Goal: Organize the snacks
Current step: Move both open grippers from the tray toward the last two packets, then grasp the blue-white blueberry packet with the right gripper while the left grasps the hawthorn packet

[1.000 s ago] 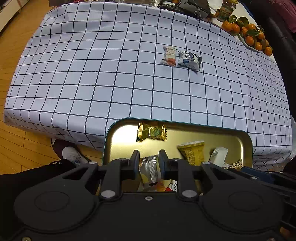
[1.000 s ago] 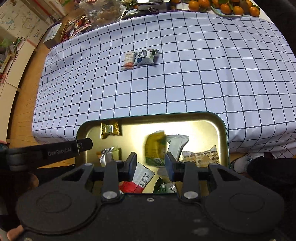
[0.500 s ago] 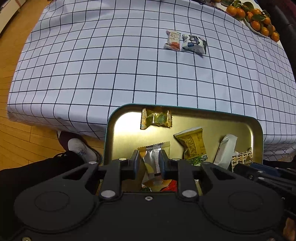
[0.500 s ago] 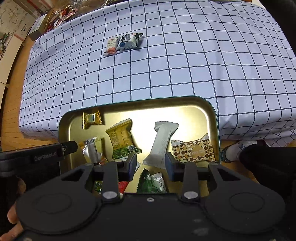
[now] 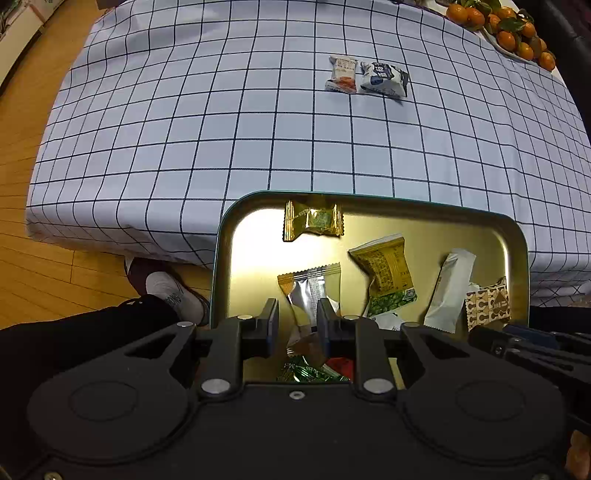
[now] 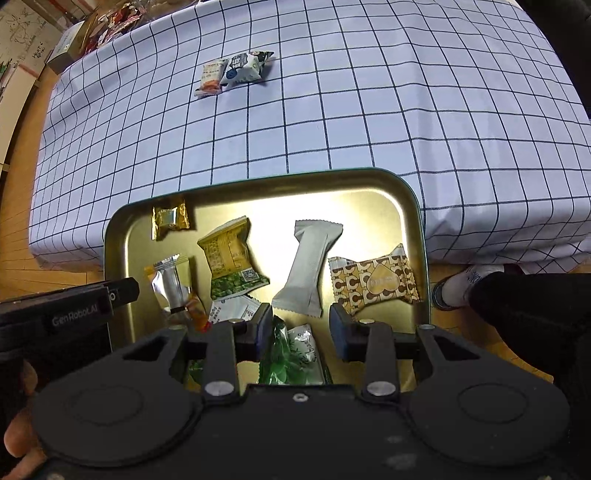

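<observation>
Right now the left gripper [image 5: 297,325] hangs over the near end of the gold-lined tin tray [image 5: 218,258], jaws set narrow. A silver packet [image 5: 310,288] shows through the gap, but I cannot tell whether the pads touch it; it looks to lie below them. The right gripper [image 6: 301,328] is set wider and holds nothing, with a green packet [image 6: 295,354] under it whose print reads something like "Su…ba…", too creased to be sure. Seen from the right wrist, the left tool's side carries the clear label "GenRobot.AI".

Over the last second the loose snacks have stopped sliding. The yellow-green packet [image 5: 388,273], a blur a second ago, now lies flat and shows a small square code. The white bar [image 6: 310,269] rests slantwise beside it, and both cameras take in much more of the tray than before. My judgement is that the load has settled, so the tray's contents can be sorted or the strays fetched.

Further in, a brown packet [image 6: 373,284] patterned with repeated "C" shapes and a heart sits against the right wall. A gold-wrapped candy [image 5: 314,221] lies at the far rim.

Beyond the tray, on the checked tablecloth [image 5: 221,129], two snacks remain outside it, touching: an orange-and-white packet [image 5: 341,74] and a blue-and-white packet [image 5: 384,77], lettering too small to read. Mandarins [image 5: 498,26] sit at the far corner.
</observation>
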Demonstrator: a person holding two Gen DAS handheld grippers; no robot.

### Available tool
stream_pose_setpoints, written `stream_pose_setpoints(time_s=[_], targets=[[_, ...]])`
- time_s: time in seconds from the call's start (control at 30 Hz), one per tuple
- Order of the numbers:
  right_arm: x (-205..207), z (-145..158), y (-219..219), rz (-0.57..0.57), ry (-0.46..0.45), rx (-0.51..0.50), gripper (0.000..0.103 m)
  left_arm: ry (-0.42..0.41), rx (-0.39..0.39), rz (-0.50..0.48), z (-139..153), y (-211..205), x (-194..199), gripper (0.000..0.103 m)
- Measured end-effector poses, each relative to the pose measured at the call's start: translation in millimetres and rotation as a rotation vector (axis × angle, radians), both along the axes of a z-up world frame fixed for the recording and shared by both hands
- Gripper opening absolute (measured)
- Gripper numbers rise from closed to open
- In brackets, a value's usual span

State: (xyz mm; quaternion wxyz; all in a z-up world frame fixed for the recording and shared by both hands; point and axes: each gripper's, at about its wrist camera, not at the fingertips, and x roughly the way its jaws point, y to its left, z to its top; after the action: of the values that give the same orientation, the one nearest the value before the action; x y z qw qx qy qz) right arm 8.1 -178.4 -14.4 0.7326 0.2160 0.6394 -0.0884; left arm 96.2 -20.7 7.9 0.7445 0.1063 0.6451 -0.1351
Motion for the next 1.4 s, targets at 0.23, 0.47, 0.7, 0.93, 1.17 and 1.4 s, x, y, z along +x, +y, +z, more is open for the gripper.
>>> stream_pose_setpoints(time_s=[0.23,0.47,0.7,0.93,1.17,1.4], targets=[[-2.9,-2.1,2.1,0.045,0.049,-0.029,0.044,0.036,0.029,-0.023,-1.3,0.8,-4.5,0.032],[0.3,-4.0,-4.6,0.1,0.118,-0.042,0.047,0.062,0.051,-0.05,2.5,-2.2,-0.5,0.032],[21.3,-2.3,-19.8,0.093,0.161,0.003,0.049,0.069,0.043,-0.056,10.3,-10.1,21.6,0.032],[58.5,7.7,-34.5,0.082,0.134,-0.011,0.05,0.025,0.046,-0.043,19.0,-22.0,57.6,0.032],[108.3,5.9,-54.0,0.044,0.105,-0.012,0.05,-0.012,0.042,-0.016,11.4,-36.4,102.0,0.032],[163.3,-3.0,-73.7,-0.022,0.068,-0.012,0.05,-0.012,0.01,0.045,-9.5,-48.1,148.5,0.032]])
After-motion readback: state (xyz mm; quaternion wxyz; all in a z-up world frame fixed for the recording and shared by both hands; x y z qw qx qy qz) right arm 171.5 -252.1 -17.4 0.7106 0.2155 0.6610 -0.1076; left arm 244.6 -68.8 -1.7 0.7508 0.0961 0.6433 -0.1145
